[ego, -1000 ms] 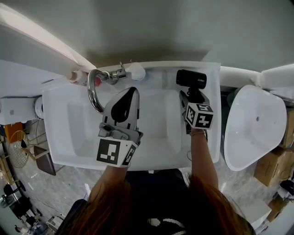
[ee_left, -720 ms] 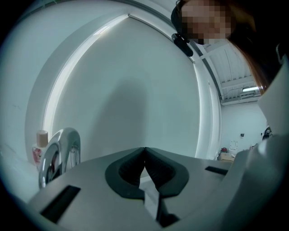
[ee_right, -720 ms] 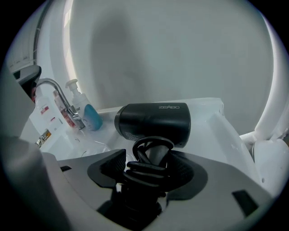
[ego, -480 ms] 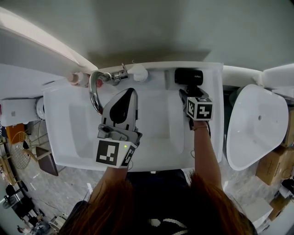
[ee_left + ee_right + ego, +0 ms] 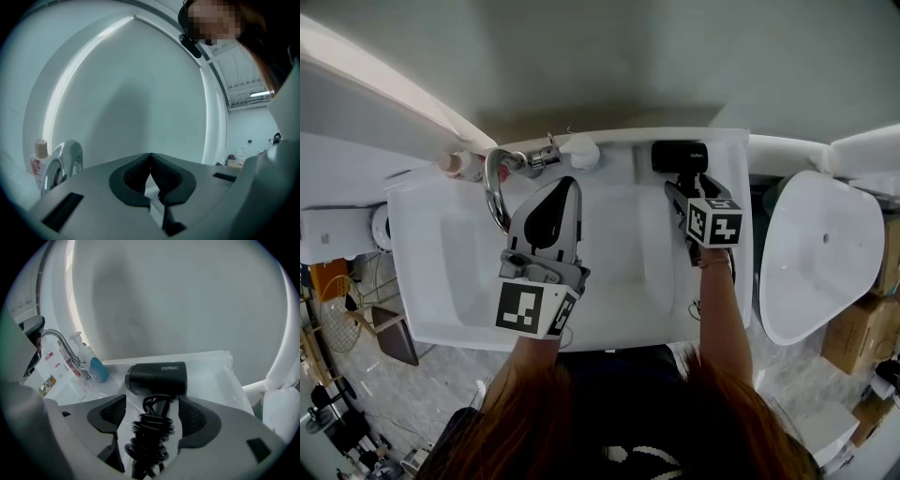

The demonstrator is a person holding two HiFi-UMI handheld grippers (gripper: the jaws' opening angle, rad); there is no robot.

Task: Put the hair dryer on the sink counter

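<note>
One hair dryer lies at the sink counter's back right corner. Its barrel is crosswise and its cord-wrapped handle points toward the person, between the just-opened, released jaws of the right gripper. The left gripper is clenched, empty.

- Left gripper points level toward 12 o'clock, jaws together, nothing between them.
- Right gripper tilts down toward 12 o'clock; its jaws have just been opening and stand clear either side of the hair dryer handle.

White sink counter: black hair dryer lying back right; faucet, small bottle back left
</note>
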